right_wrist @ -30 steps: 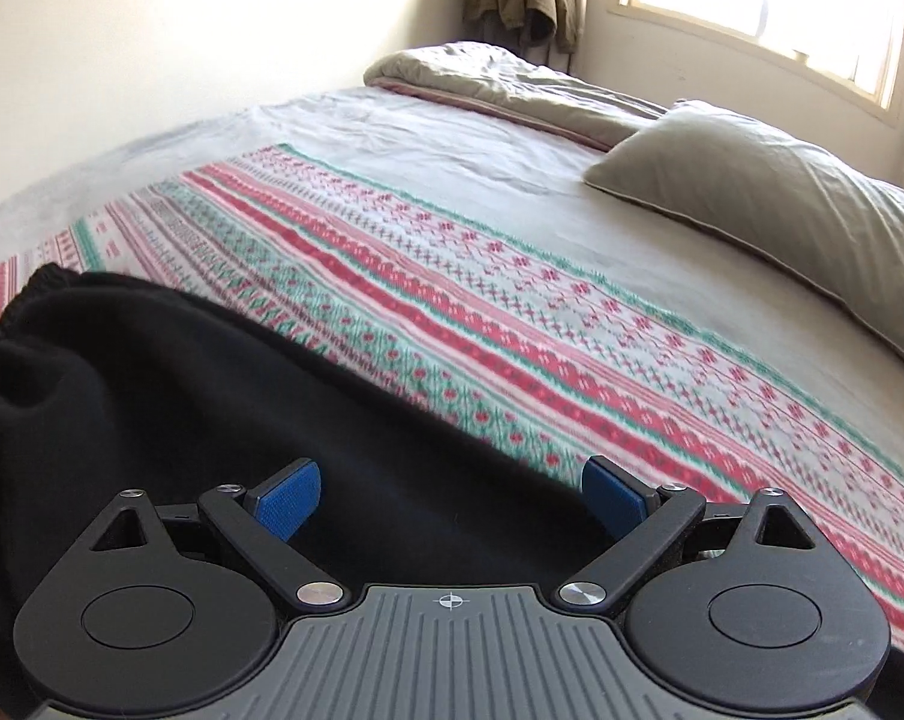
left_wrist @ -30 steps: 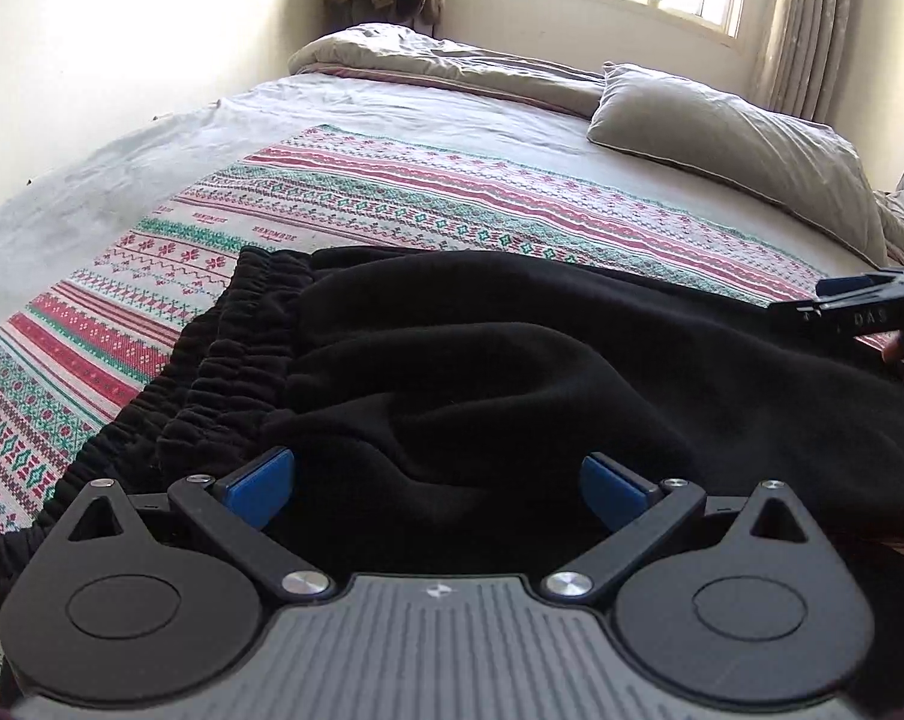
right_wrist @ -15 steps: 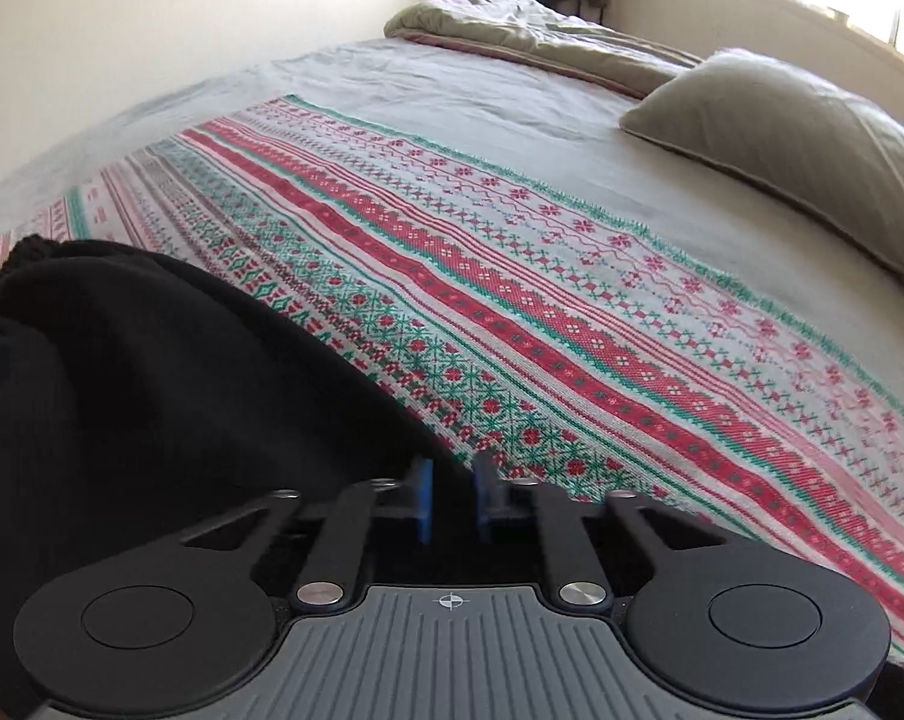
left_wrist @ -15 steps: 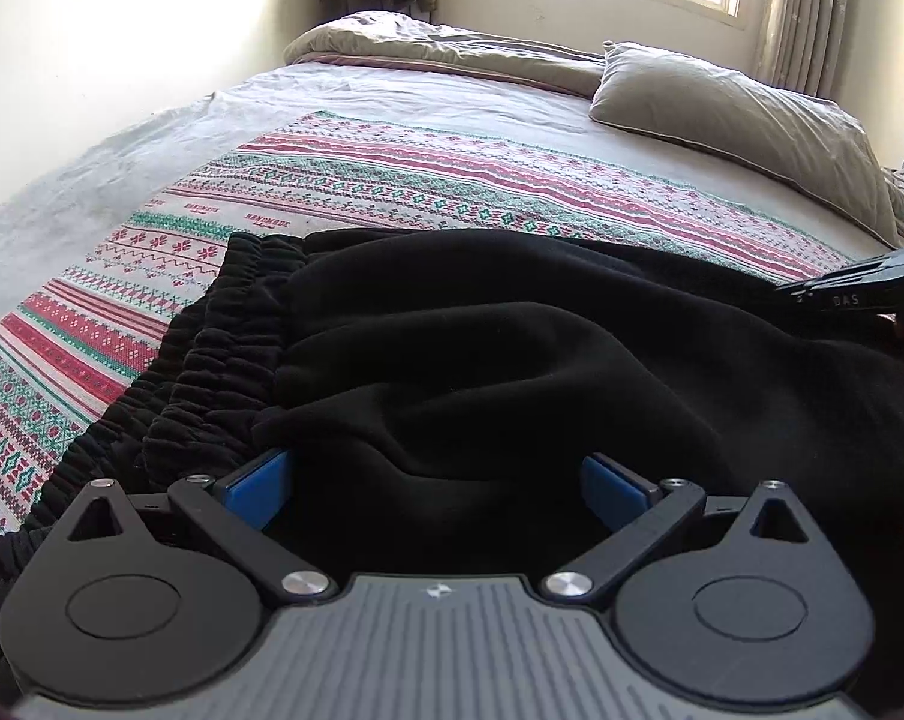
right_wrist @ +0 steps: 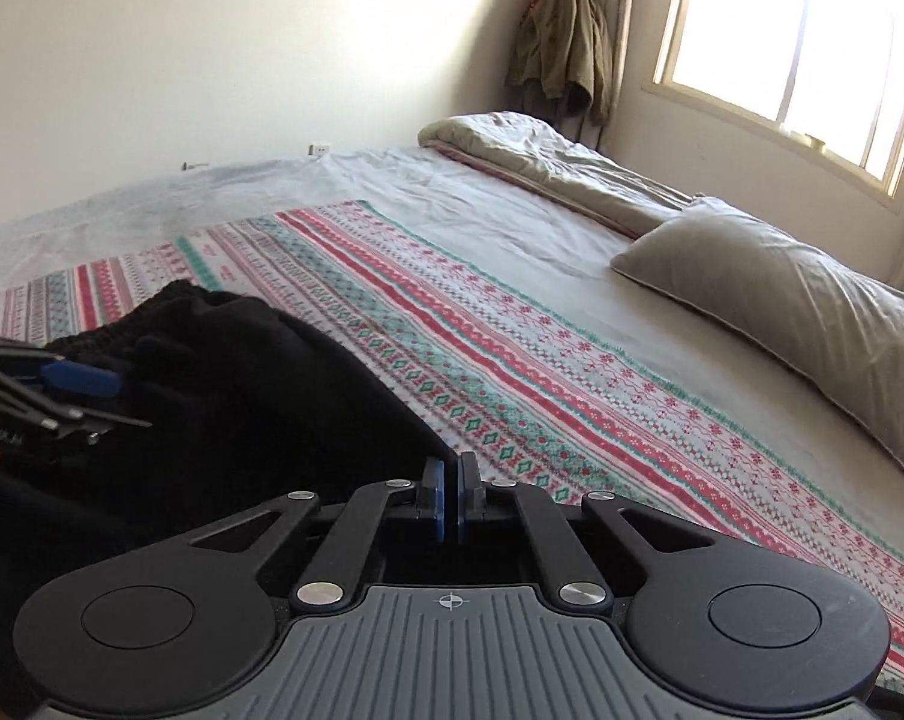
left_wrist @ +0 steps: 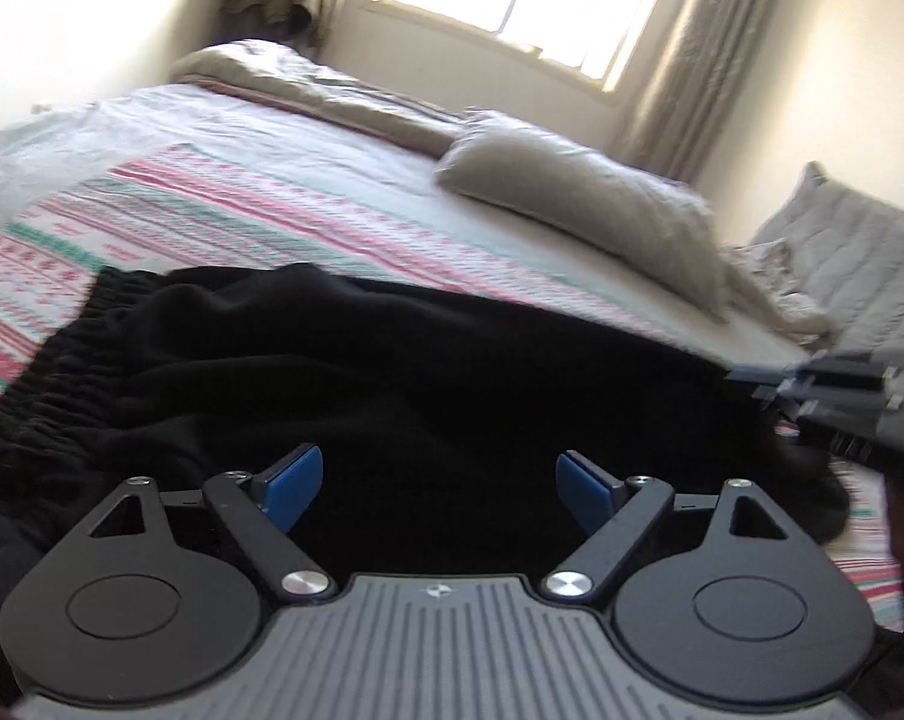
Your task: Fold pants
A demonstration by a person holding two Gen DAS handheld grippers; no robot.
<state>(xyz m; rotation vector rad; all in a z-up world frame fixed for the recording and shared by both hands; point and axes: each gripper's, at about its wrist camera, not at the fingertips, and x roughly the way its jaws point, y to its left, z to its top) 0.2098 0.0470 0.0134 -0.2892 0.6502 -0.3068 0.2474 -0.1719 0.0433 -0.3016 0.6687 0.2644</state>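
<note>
Pants (left_wrist: 392, 372): black, soft, spread in a lump on the striped blanket (right_wrist: 511, 360) on the bed, near the front edge.
Waistband (left_wrist: 50, 360): bunched and wrinkly, lying at the left side of the pants in the left view.
Left gripper (left_wrist: 440, 483): wide apart, blue pads (left_wrist: 290, 477) low over the middle of the pants, nothing between them. Likely ready to take a second hold, so the cloth can be lifted evenly.
Right gripper (right_wrist: 450, 501): squeezed tight, blue pads almost touching, right at the far edge of the pants. Seems to be pinching that edge, so as to carry it over for a fold.
Why the two spots: one hold at the edge, one over the middle, probably to keep floppy cloth from sagging.
Pillow (right_wrist: 799, 312): well apart from the pants, out of the way.
Hard to see: no sure sight of cloth between the tight pads; dark cloth on dark metal.
Cut off: near side of the pants, hidden under both grippers.
Legs of the pants: no telling where each one lies; all one black shape.
Blur: left view smeared, blanket pattern fuzzy there.
Right gripper in the left view (left_wrist: 835, 390): only a blurry side shape at the right edge of the pants.
</note>
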